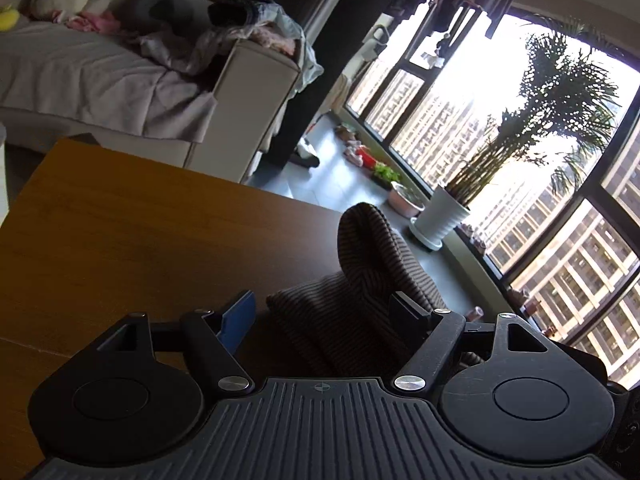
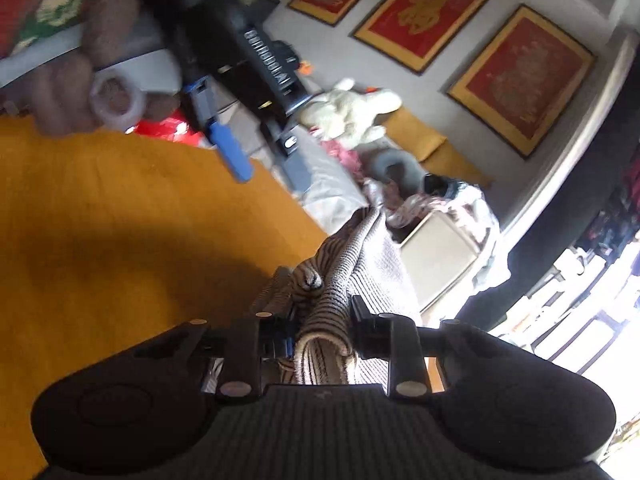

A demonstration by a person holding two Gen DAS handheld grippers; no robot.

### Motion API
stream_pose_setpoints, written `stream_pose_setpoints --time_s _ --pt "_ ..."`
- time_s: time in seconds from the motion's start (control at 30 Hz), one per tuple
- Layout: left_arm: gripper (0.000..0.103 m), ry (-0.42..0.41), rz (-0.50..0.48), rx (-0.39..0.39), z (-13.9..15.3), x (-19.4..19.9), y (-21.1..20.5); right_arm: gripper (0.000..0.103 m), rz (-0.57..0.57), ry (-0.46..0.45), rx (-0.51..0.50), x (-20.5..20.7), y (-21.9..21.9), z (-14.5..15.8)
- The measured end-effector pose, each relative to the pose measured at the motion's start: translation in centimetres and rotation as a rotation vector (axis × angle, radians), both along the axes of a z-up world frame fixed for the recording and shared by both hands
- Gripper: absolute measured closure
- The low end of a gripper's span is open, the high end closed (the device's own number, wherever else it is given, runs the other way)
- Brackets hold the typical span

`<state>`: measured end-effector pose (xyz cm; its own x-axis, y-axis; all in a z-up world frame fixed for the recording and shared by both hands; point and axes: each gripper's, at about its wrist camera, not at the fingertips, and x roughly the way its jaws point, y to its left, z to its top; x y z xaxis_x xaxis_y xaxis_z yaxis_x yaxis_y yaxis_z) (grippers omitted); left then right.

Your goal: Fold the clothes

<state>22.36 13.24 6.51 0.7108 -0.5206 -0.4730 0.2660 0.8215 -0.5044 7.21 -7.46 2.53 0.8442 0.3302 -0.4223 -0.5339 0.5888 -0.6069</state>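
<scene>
Left wrist: low over the counter [image 1: 120,240], facing the windows [image 1: 520,140]. Right wrist: close, tilted, facing framed pictures [image 2: 424,12]. Shared: counter, sofa [image 1: 100,80].

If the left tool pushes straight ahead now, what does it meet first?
Most likely the striped garment, bunched between the open fingers of the left tool. Depth is unclear, but nothing else sits nearer.

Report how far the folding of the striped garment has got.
Done: no finished fold shows. In hand: the right gripper is shut on the bunched striped garment above the wooden table; the left gripper stands open around it. Left: all folding.
</scene>
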Motion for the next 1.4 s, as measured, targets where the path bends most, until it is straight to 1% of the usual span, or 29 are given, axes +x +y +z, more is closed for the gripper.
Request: stream_pose_setpoints --time_s 0.07,0.13,0.17,0.23,0.3,0.33,0.37,0.4,0.43,0.47,0.5,0.57,0.6,0.63,0.67,0.7,0.73,0.77,0.83,0.87,0.93,1.03,1.17,1.23,1.3,1.37,1.4 --pt "0.025 -0.025 -0.023 -0.008 0.8 0.3 -0.7 0.078 0.021 0.021 -0.057 -1.2 0.6 -1.3" --pt "0.025 -0.058 -0.059 -0.008 1.8 0.7 -2.3 0.077 0.037 0.011 -0.112 -2.6 1.6 -3.0" --pt "0.026 -0.077 -0.087 -0.005 2.3 1.1 -3.6 0.076 0.036 -0.01 -0.131 -3.0 2.1 -3.8" --pt "0.027 -0.083 -0.143 0.006 2.4 2.0 -5.7 0.074 0.025 -0.038 -0.152 -3.1 2.9 -4.6" --pt "0.029 -0.043 -0.165 0.041 1.0 3.4 -7.6 0.07 0.011 -0.033 -0.141 -2.9 2.9 -4.4" --pt "0.033 -0.01 -0.16 0.056 -0.1 4.1 -8.0 0.066 0.005 -0.006 -0.104 -2.8 2.5 -3.8" --pt "0.037 0.023 -0.154 0.071 -1.2 4.8 -8.2 0.058 -0.001 0.028 -0.06 -2.8 1.9 -3.0" --pt "0.038 0.051 -0.147 0.079 -2.3 5.3 -8.2 0.052 -0.007 0.061 -0.016 -2.7 1.3 -2.2" --pt "0.042 0.078 -0.14 0.086 -3.5 5.6 -8.2 0.039 -0.005 0.102 0.06 -2.7 0.4 -1.0" --pt "0.043 0.08 -0.137 0.08 -4.3 5.8 -7.8 0.03 -0.001 0.146 0.15 -2.7 -0.7 0.4" --pt "0.043 0.074 -0.139 0.066 -4.6 5.9 -7.5 0.028 -0.001 0.174 0.233 -2.7 -1.7 1.7" --pt "0.044 0.074 -0.143 0.05 -4.7 5.9 -7.1 0.027 -0.011 0.211 0.384 -2.4 -3.6 3.8" --pt "0.044 0.075 -0.145 0.052 -4.6 6.0 -7.1 0.03 -0.02 0.223 0.447 -2.2 -4.4 4.6" --pt "0.044 0.075 -0.147 0.055 -4.6 6.1 -7.1 0.046 -0.03 0.24 0.496 -1.8 -5.1 5.0" --pt "0.044 0.071 -0.15 0.065 -4.6 6.2 -7.1 0.062 -0.041 0.261 0.515 -1.0 -5.4 5.0" --pt "0.044 0.065 -0.152 0.072 -4.6 6.1 -7.1 0.066 -0.057 0.282 0.506 0.0 -5.4 4.5" --pt "0.044 0.059 -0.154 0.079 -4.6 6.0 -7.2 0.067 -0.074 0.303 0.489 0.9 -5.3 3.8" --pt "0.044 0.054 -0.155 0.08 -4.6 6.0 -7.2 0.067 -0.086 0.334 0.454 1.2 -5.0 2.8" --pt "0.044 0.048 -0.159 0.08 -4.6 5.8 -7.1 0.066 -0.11 0.37 0.381 1.6 -4.0 0.0" --pt "0.044 0.047 -0.162 0.079 -4.7 5.7 -7.1 0.062 -0.11 0.332 0.358 0.9 -3.5 -1.2" --pt "0.044 0.04 -0.164 0.087 -4.7 5.6 -7.1 0.054 -0.105 0.273 0.29 -0.3 -2.3 -1.9" --pt "0.044 0.038 -0.155 0.094 -4.6 5.5 -7.3 0.051 -0.117 0.254 0.251 -0.1 -1.6 -2.1" --pt "0.042 0.021 -0.124 0.121 -3.4 4.4 -7.3 0.05 -0.119 0.255 0.249 0.2 -2.0 -2.1" --pt "0.039 0.003 -0.12 0.11 -2.5 3.1 -7.3 0.049 -0.12 0.26 0.261 0.4 -2.0 -2.0" --pt "0.039 -0.002 -0.141 0.086 -2.3 2.2 -7.4 0.045 -0.115 0.282 0.288 1.0 -2.1 -1.8" --pt "0.039 0.002 -0.17 0.067 -2.4 1.4 -7.7 0.041 -0.101 0.325 0.327 1.9 -2.5 -1.2" --pt "0.039 0.005 -0.174 0.075 -2.8 1.4 -7.8 0.041 -0.091 0.357 0.357 2.3 -3.1 -0.7"
